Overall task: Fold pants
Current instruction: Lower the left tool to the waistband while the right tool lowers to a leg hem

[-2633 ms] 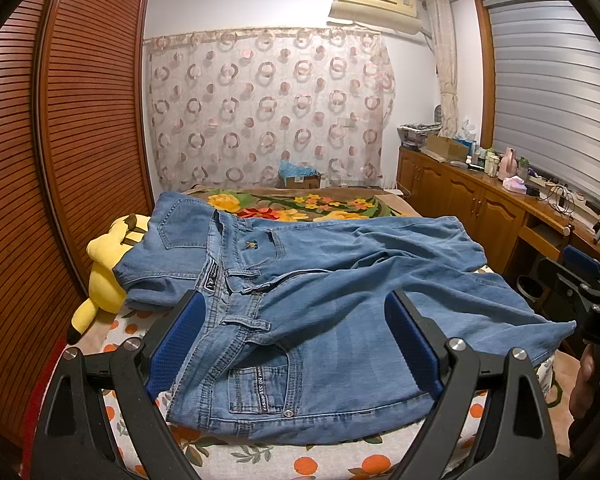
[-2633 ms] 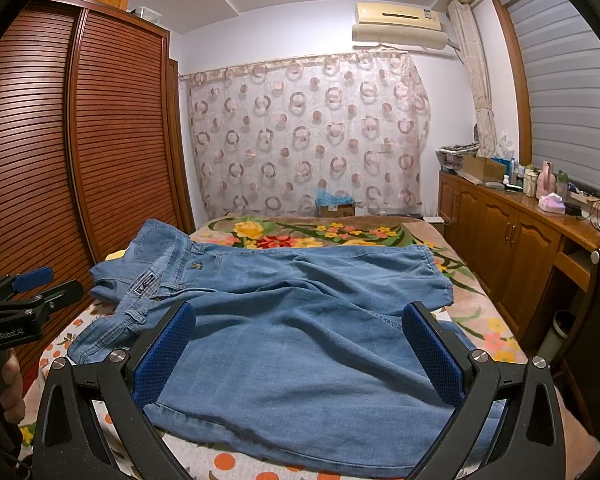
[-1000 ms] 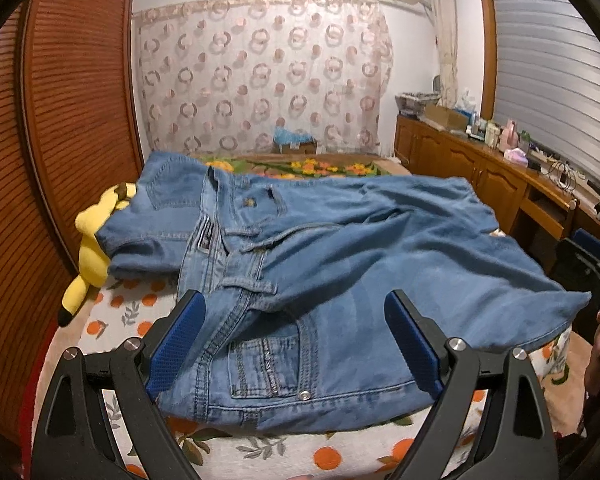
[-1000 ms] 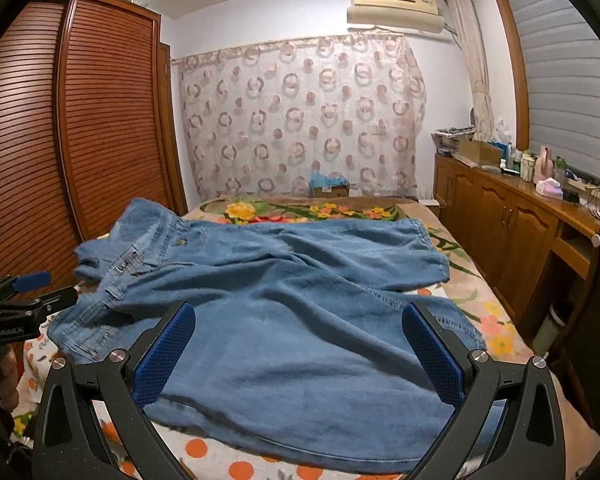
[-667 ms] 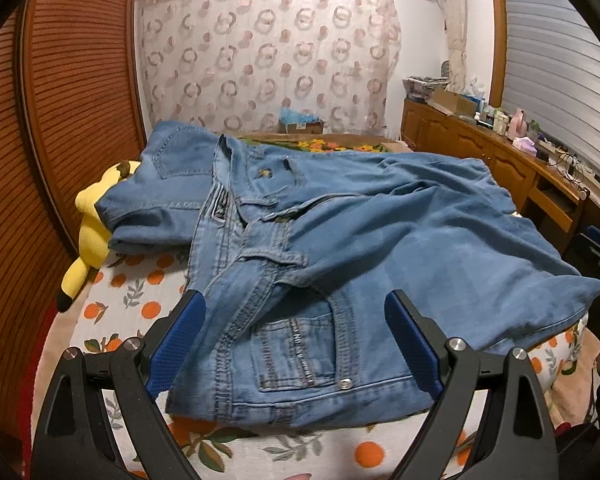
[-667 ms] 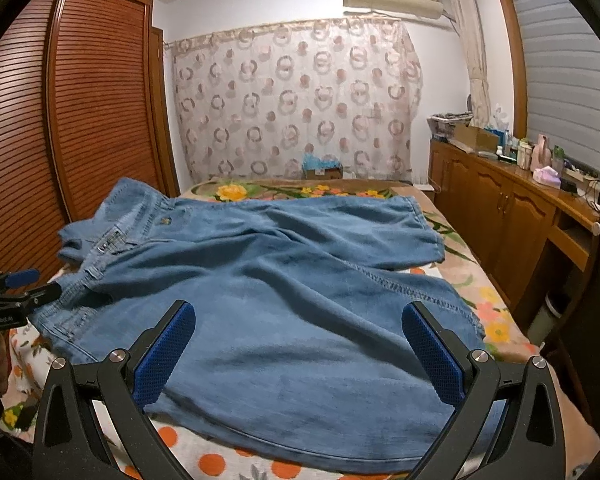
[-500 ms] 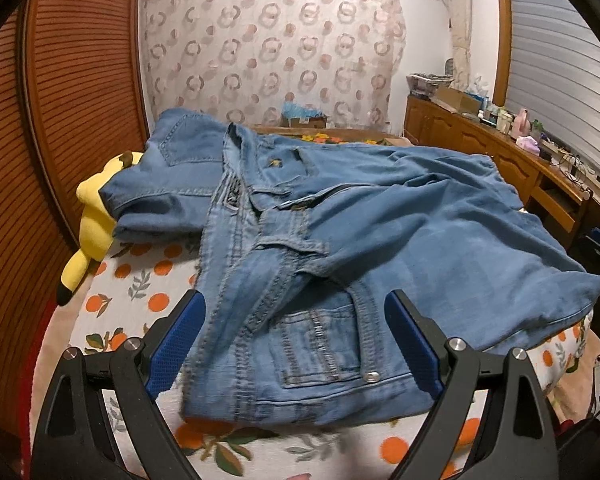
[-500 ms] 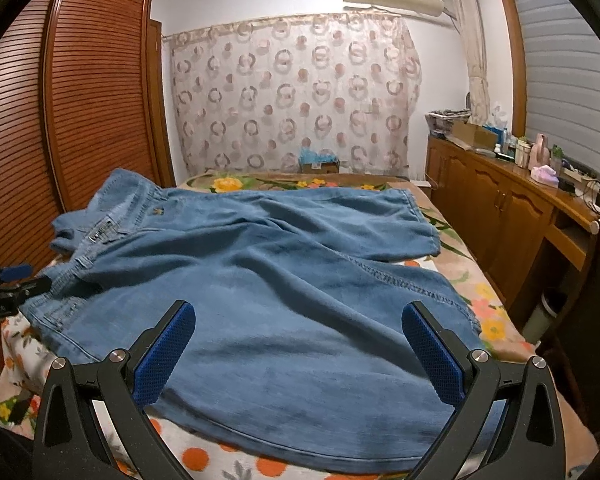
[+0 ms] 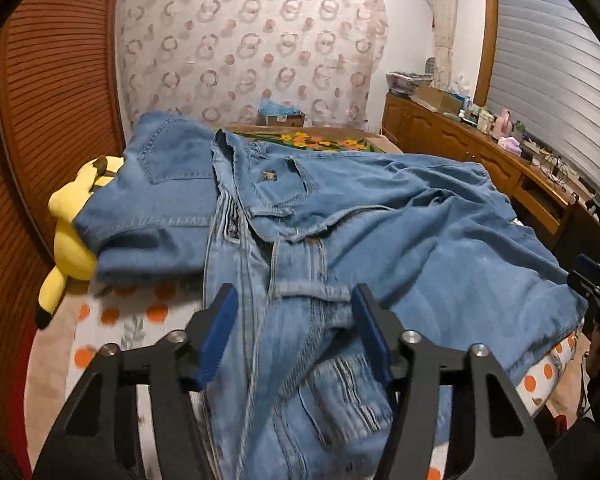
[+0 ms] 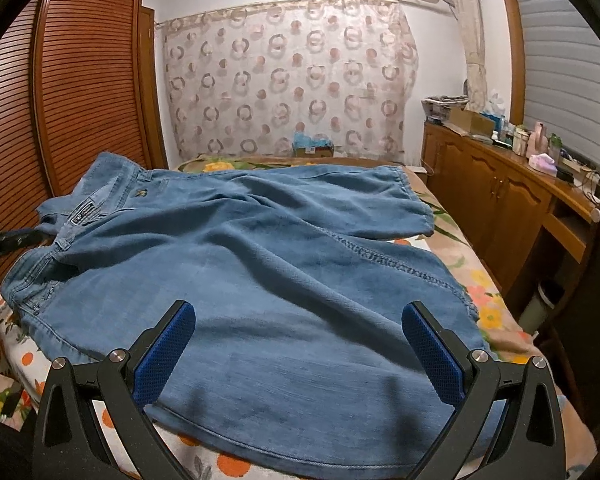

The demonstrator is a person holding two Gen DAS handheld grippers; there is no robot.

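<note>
Left gripper [image 9: 292, 332] fingers just closing around pants [image 9: 340, 216] waistband, pads not yet pressing; right gripper [image 10: 300, 344] wide open. Risk: bunched denim slipping, pinching one layer only.

yellow plush toy [image 9: 66, 248]: partly buried under the jeans [image 9: 340, 232] at the bed's left edge
left gripper [image 9: 292, 328] grip: blurred denim bunches between its closing jaws; contact unclear
small clutter on sideboard [image 10: 540, 148]: too small to identify
</note>
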